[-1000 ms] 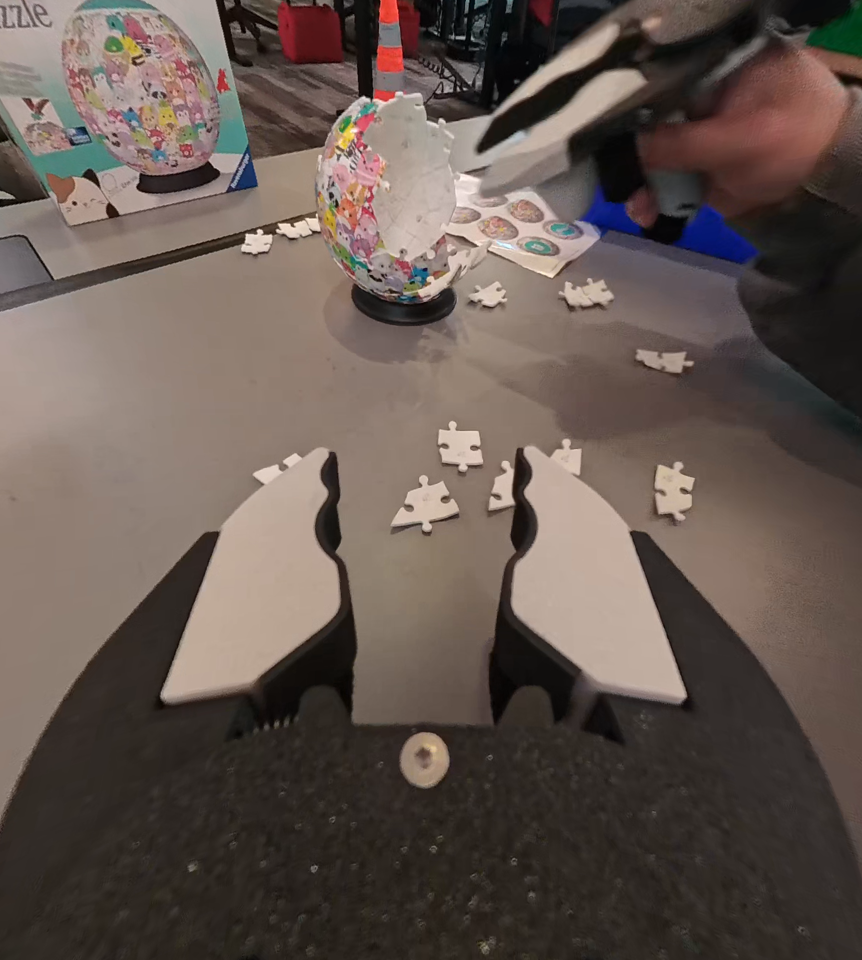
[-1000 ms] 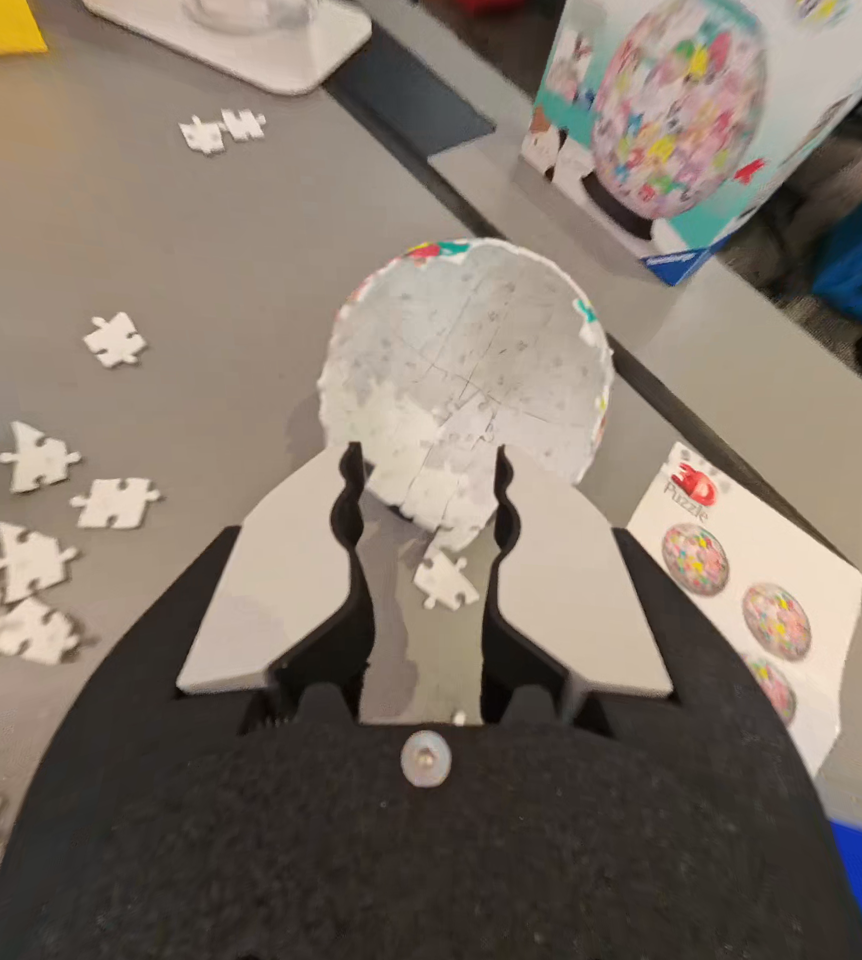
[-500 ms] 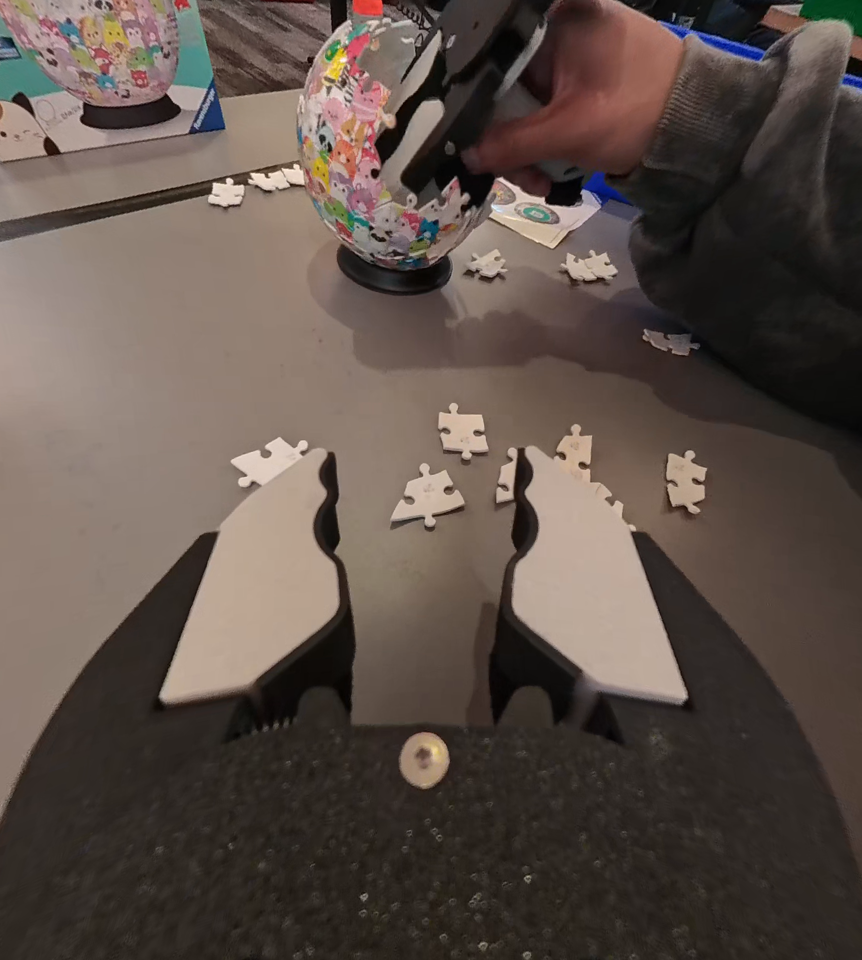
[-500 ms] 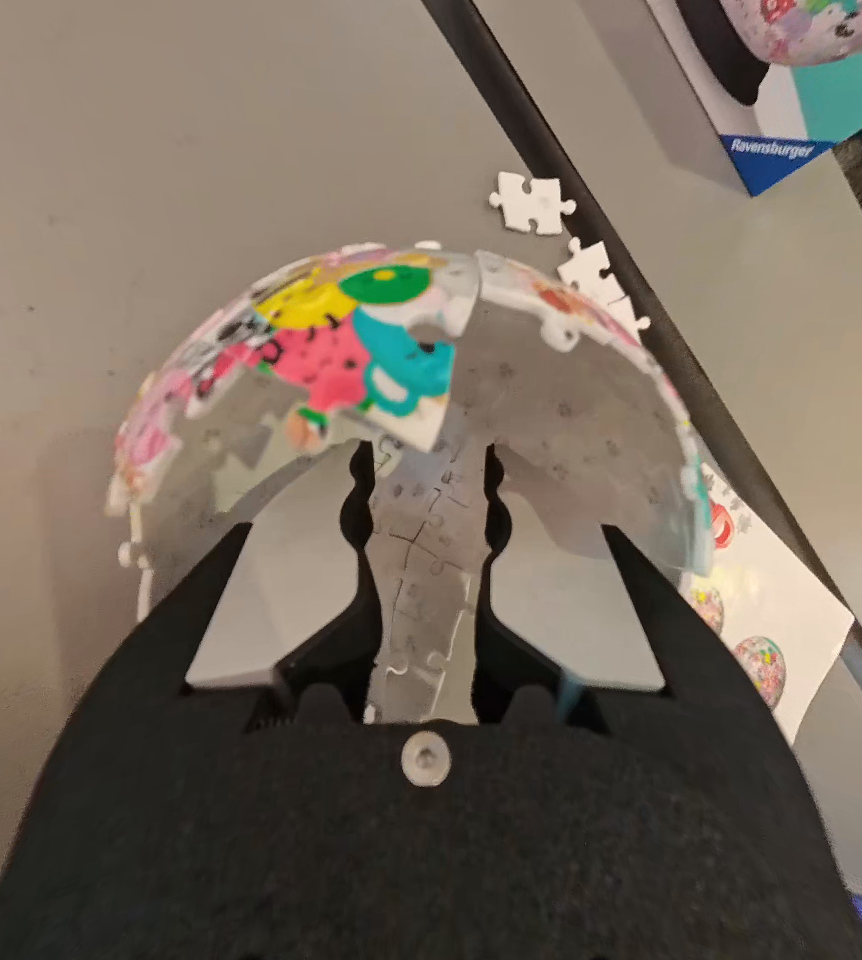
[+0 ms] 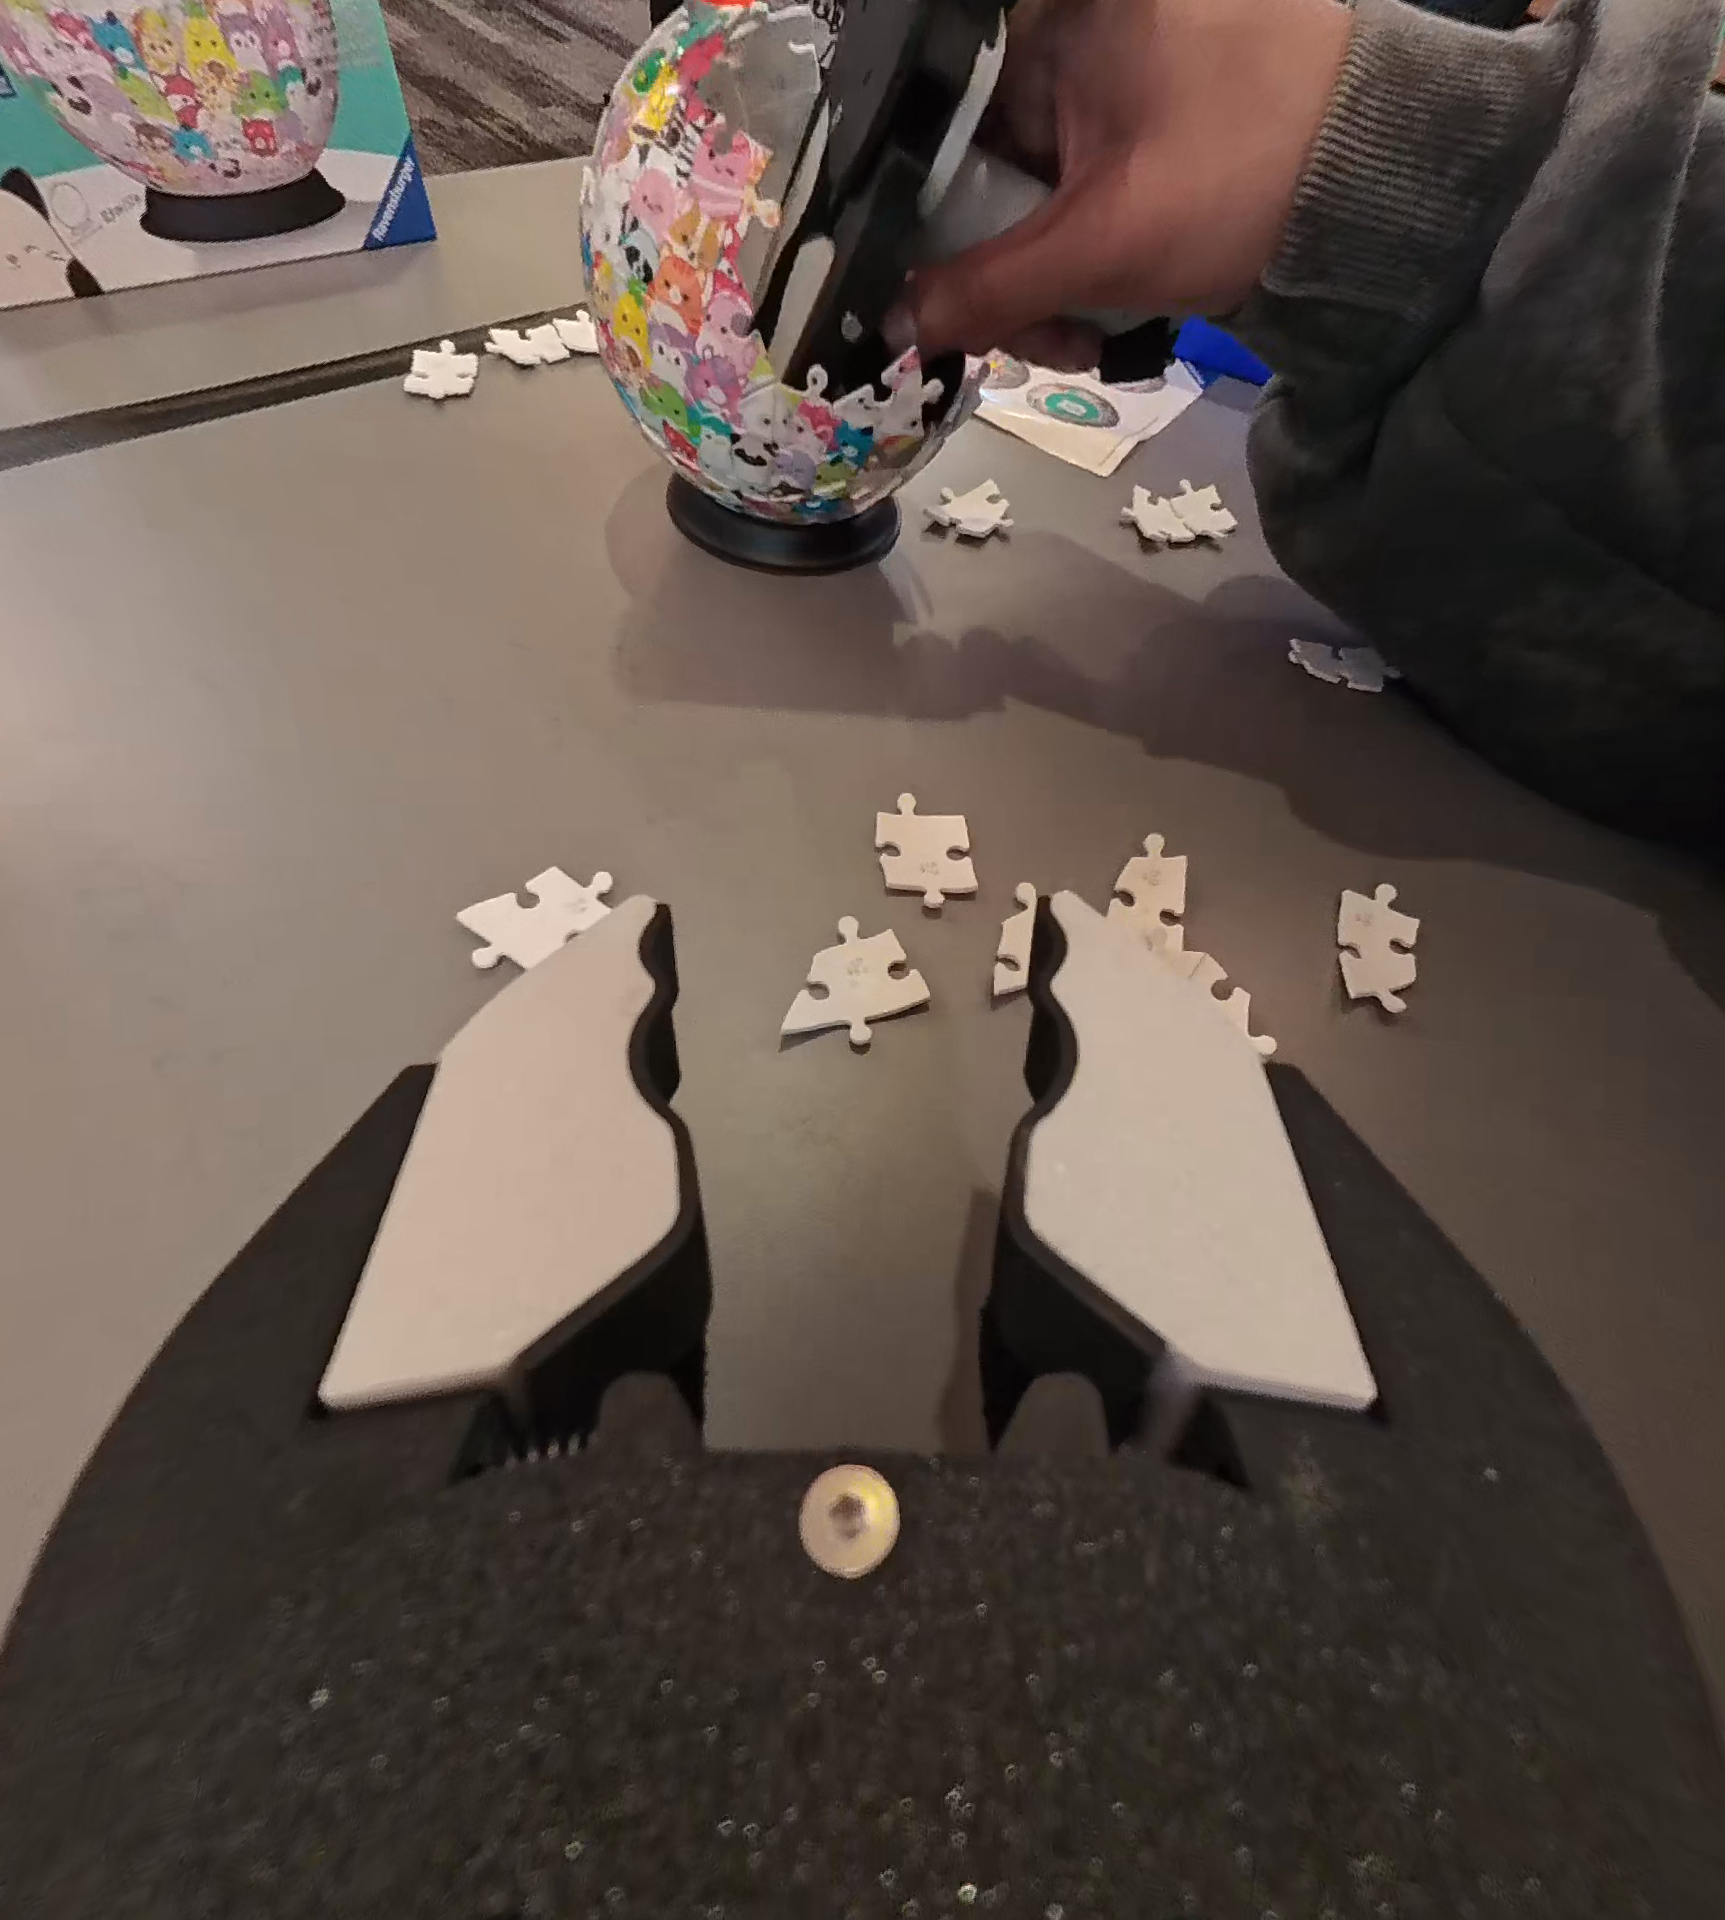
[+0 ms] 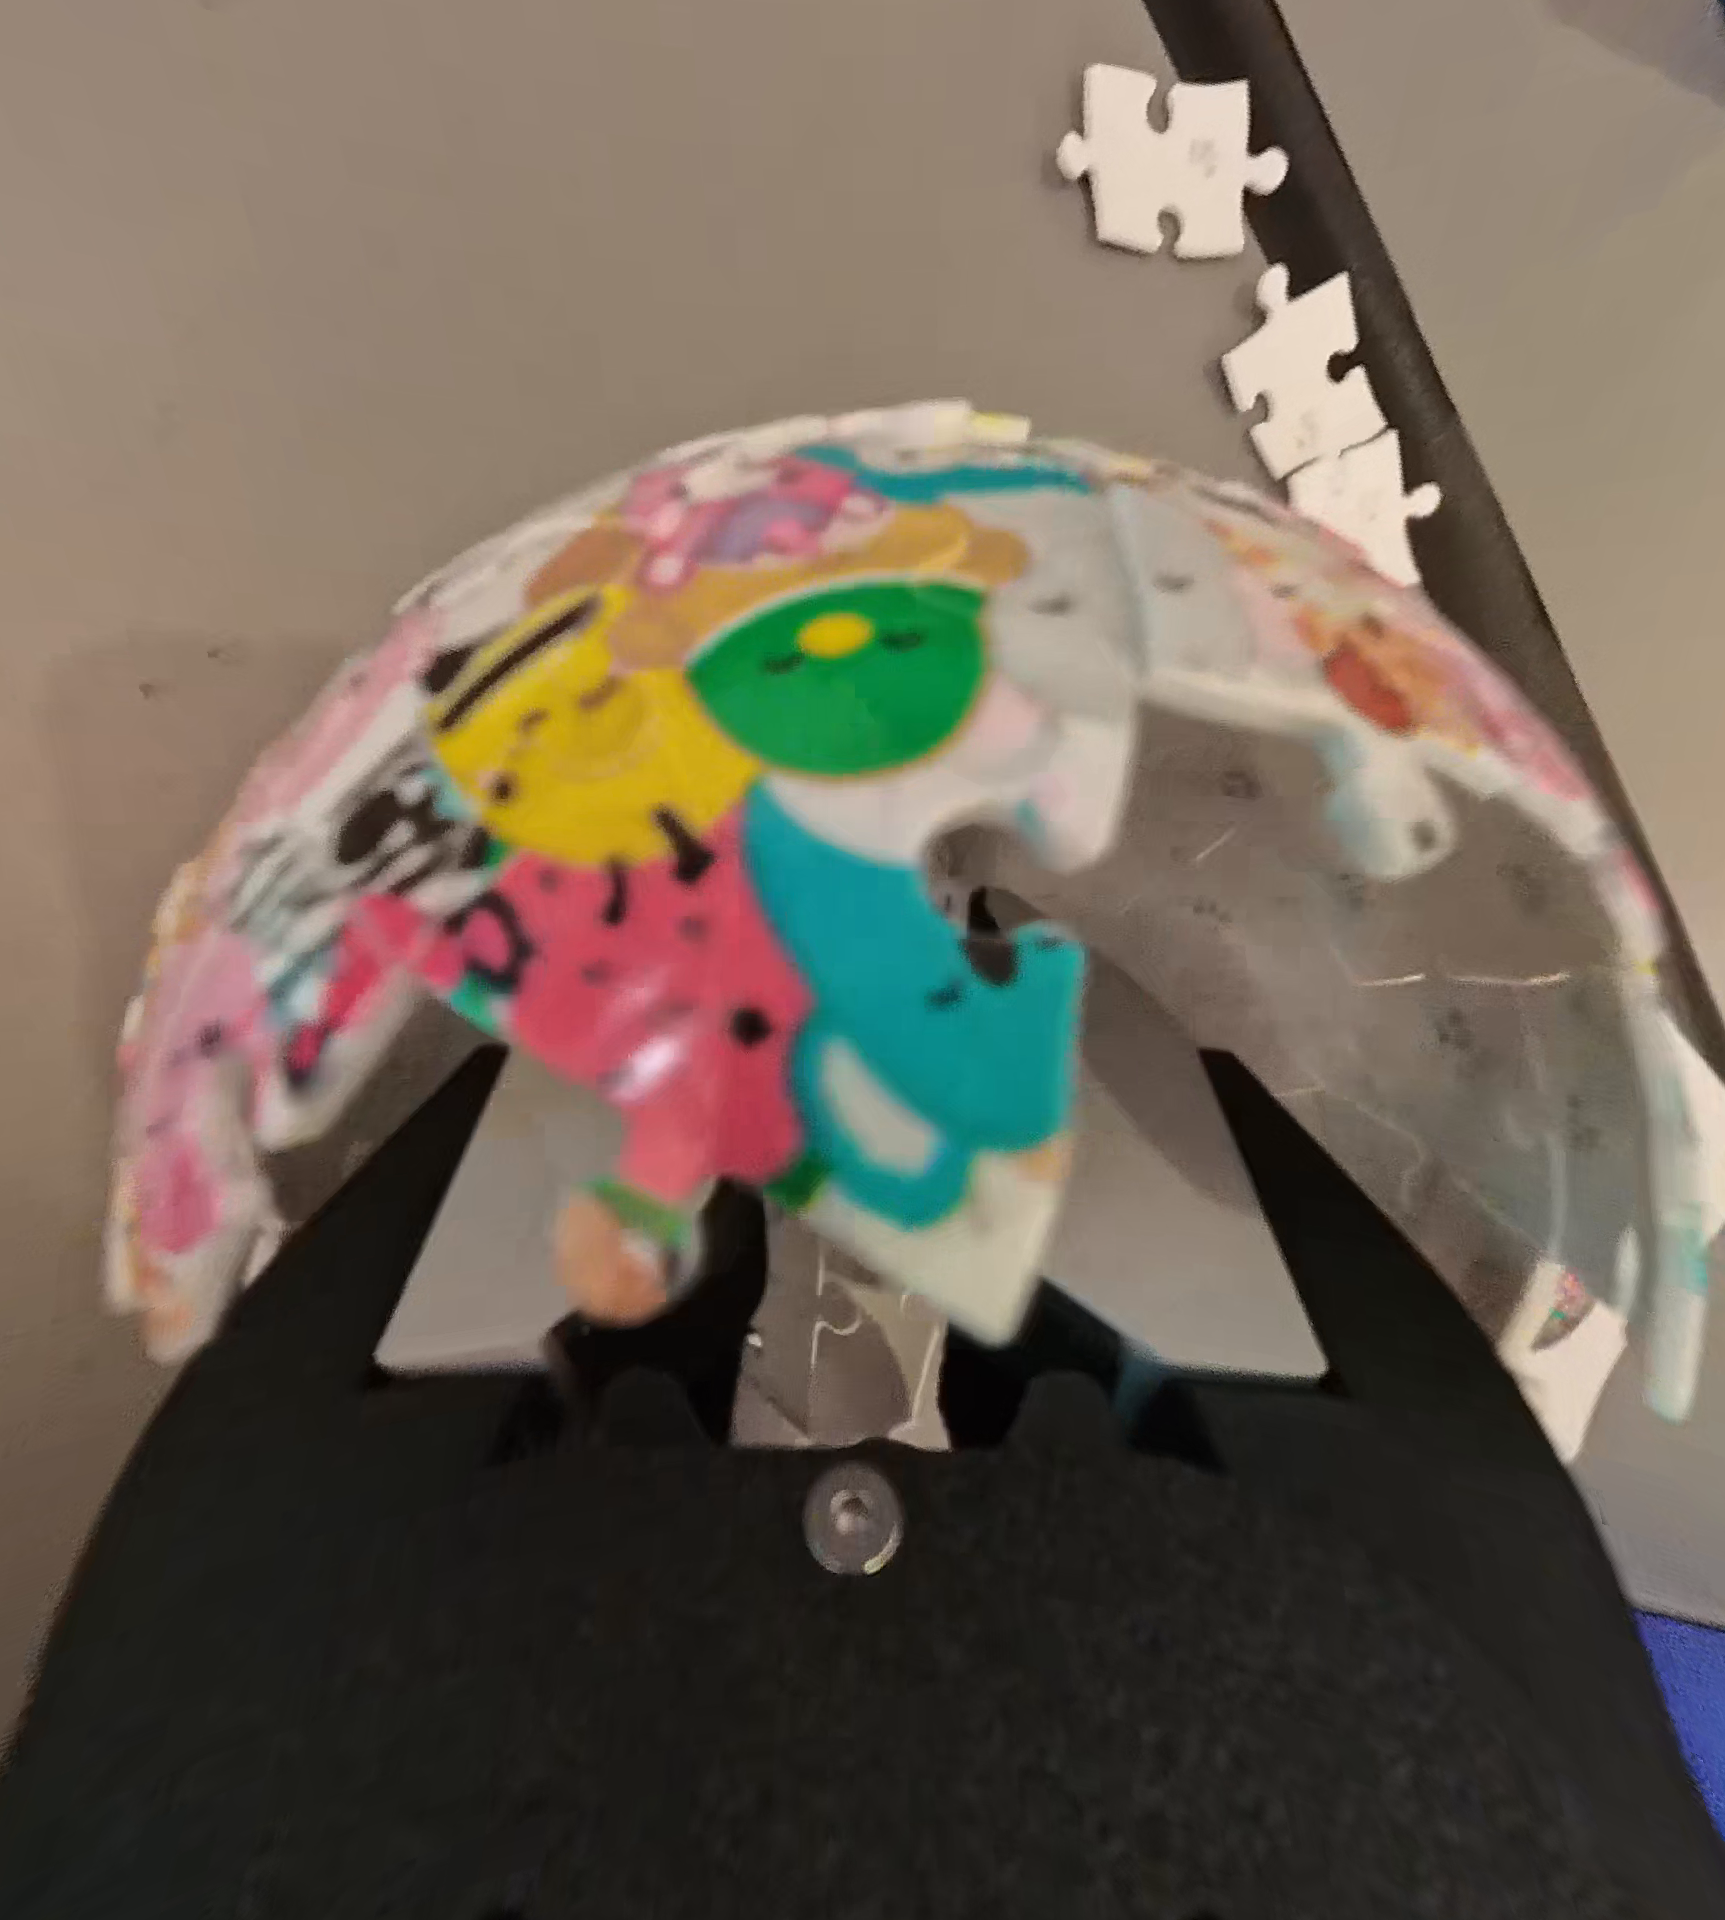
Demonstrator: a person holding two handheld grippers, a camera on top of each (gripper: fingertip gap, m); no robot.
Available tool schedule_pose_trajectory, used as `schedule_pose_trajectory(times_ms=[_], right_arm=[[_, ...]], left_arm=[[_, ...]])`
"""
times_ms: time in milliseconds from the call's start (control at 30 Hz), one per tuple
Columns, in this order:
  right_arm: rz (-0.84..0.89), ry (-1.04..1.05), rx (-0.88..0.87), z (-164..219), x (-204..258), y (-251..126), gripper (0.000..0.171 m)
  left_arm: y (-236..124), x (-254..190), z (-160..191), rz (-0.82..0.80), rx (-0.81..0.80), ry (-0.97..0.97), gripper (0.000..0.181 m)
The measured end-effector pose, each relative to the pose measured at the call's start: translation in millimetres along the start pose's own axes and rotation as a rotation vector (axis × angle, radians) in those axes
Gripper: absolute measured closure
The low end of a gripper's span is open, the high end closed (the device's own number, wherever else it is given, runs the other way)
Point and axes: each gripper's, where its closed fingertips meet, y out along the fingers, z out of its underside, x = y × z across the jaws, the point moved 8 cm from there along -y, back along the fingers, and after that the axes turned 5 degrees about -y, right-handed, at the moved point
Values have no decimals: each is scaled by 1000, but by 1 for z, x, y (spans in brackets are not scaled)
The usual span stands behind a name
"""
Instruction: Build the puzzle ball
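The half-built puzzle ball (image 5: 702, 281) stood on its round black stand (image 5: 783, 525) at the far middle of the grey surface (image 5: 266, 675), its printed shell facing left and its open, unfinished side facing right. The right tool (image 5: 837, 343), held by a hand (image 5: 1097, 197) in a grey sleeve (image 5: 1523, 343), reached down into that open side of the ball, its fingers inside the shell near the jagged lower edge; in the right wrist view the ball's coloured rim (image 6: 733, 831) arched over the fingers and hid their tips, so whether this tool was parted or closed on a piece could not be told. Just right of the stand lay a loose white piece (image 5: 967, 509), a joined pair (image 5: 1178, 511) beyond it, and a printed leaflet (image 5: 1076, 410) behind. To the ball's left rear lay a few more white pieces (image 5: 442, 371) along a dark seam, and farther left stood the puzzle box (image 5: 162, 145). Well nearer than the ball, the left tool (image 5: 850, 935) hovered low over the surface with its fingers spread apart and nothing between them; one piece (image 5: 856, 982) lay in line with the gap, another (image 5: 925, 852) just beyond it, one (image 5: 536, 916) by the left fingertip, and one (image 5: 1377, 945) off to the right.
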Motion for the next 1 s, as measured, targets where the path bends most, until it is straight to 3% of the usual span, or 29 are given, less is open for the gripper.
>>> schedule_pose_trajectory(times_ms=[567, 600, 800, 1000], right_arm=[[-64, 39, 12, 5, -2, 1, 147], [-62, 37, 5, 5, -3, -1, 171], [-63, 29, -97, 2, -9, -33, 170], [-112, -46, 7, 7, -6, -20, 135]], left_arm=[[-2, 0, -1, -2, -10, -3, 117], [-3, 1, -2, -2, -11, -5, 117], [-2, 0, -1, 1, -7, -1, 117], [-2, -3, -1, 4, 0, 12, 117]])
